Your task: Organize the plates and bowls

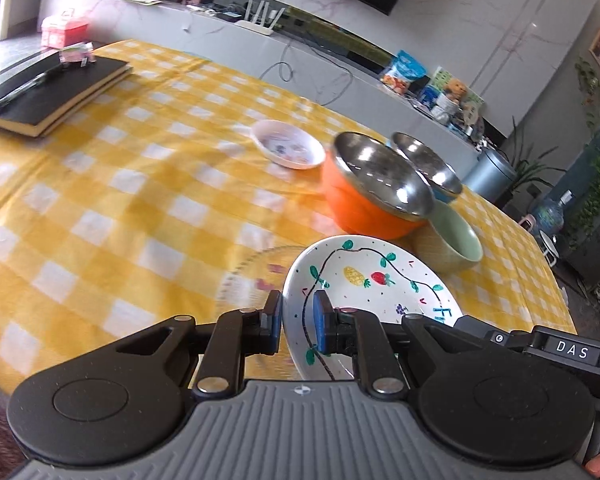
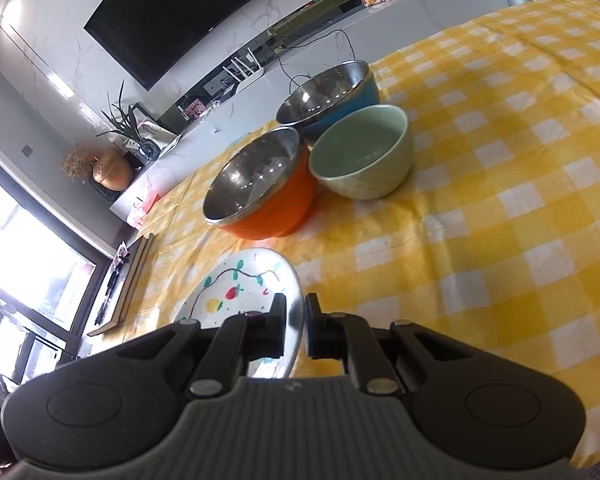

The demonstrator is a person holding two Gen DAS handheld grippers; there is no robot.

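A white plate painted with fruit and vines [image 1: 376, 280] is held between both grippers above the yellow checked tablecloth. My left gripper [image 1: 297, 320] is shut on its left rim. My right gripper [image 2: 296, 326] is shut on its right rim; the plate also shows in the right wrist view [image 2: 240, 284]. A clear glass plate [image 1: 252, 276] lies under it on the cloth, blurred. Behind stand an orange steel-lined bowl [image 1: 372, 188], a blue steel-lined bowl [image 1: 432, 164], a pale green bowl [image 1: 456, 244] and a small white patterned dish [image 1: 288, 144].
A black notebook with a pen [image 1: 52, 88] lies at the table's far left. The table edge [image 1: 556, 280] runs along the right. A grey counter with cables and snack bags [image 1: 408, 72] stands behind the table.
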